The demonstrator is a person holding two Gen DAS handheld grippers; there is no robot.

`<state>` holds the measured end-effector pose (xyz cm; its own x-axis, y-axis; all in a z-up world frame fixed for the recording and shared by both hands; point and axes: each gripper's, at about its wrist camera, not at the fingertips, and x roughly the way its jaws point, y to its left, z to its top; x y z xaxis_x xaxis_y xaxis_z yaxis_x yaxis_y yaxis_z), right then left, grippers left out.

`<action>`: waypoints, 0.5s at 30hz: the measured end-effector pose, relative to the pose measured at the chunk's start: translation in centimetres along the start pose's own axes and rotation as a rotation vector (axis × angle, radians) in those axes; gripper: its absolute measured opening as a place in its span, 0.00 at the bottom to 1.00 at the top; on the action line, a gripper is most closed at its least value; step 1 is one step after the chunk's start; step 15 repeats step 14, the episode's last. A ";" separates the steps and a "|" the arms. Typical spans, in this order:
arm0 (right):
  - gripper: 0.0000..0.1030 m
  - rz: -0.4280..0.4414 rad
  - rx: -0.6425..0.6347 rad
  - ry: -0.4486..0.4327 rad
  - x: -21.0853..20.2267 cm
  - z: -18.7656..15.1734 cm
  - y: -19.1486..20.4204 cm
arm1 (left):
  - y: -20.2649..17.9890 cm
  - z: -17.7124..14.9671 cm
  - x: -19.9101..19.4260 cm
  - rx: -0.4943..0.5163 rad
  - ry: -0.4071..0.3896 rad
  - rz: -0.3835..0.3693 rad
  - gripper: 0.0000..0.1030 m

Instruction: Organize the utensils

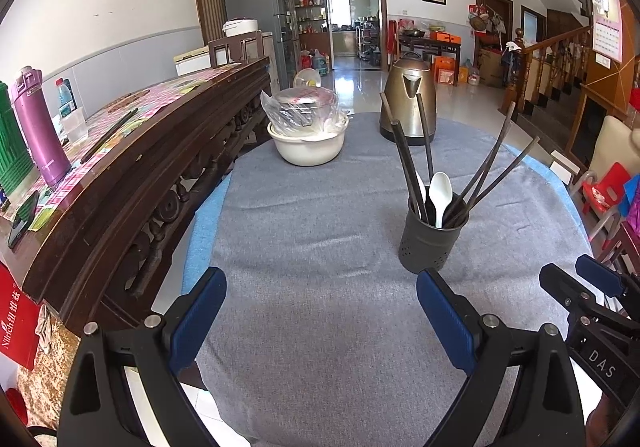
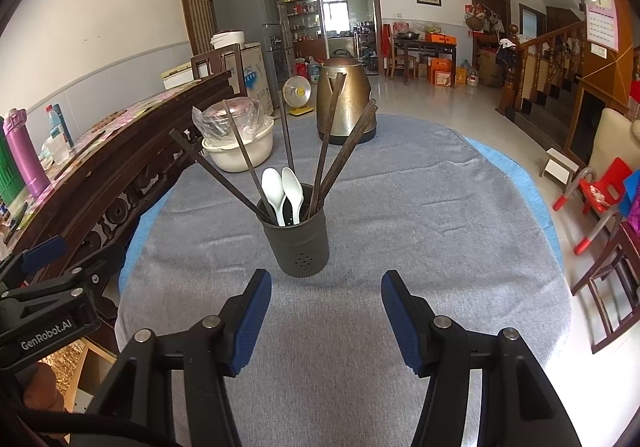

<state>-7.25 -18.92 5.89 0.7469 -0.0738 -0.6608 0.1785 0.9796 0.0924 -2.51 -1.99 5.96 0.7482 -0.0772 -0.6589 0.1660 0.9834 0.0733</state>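
A dark grey utensil holder (image 1: 431,243) (image 2: 298,243) stands upright on the grey tablecloth (image 1: 312,231) (image 2: 400,215). In it stand several dark chopsticks (image 1: 408,163) (image 2: 324,151) and two white spoons (image 2: 282,191); the left wrist view shows one spoon (image 1: 440,193) clearly. My left gripper (image 1: 320,289) is open and empty, left of and in front of the holder. My right gripper (image 2: 326,291) is open and empty, just in front of the holder. Each gripper shows at the edge of the other's view.
A bronze kettle (image 1: 408,99) (image 2: 346,99) and a white basin with a plastic-wrapped pot (image 1: 306,131) (image 2: 238,139) stand at the table's far end. A dark wooden sideboard (image 1: 132,175) with bottles runs along the left. A red child's chair (image 2: 596,195) stands right.
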 end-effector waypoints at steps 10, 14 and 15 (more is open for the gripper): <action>0.59 -0.005 -0.009 0.015 0.9 0.0 0.2 | 0.4 -0.1 1.6 -0.005 -0.002 -0.006 0.93; 0.59 -0.010 0.012 0.031 2.9 0.7 -1.3 | 1.9 0.5 6.3 -0.067 0.046 -0.011 0.93; 0.59 -0.010 0.012 0.031 2.9 0.7 -1.3 | 1.9 0.5 6.3 -0.067 0.046 -0.011 0.93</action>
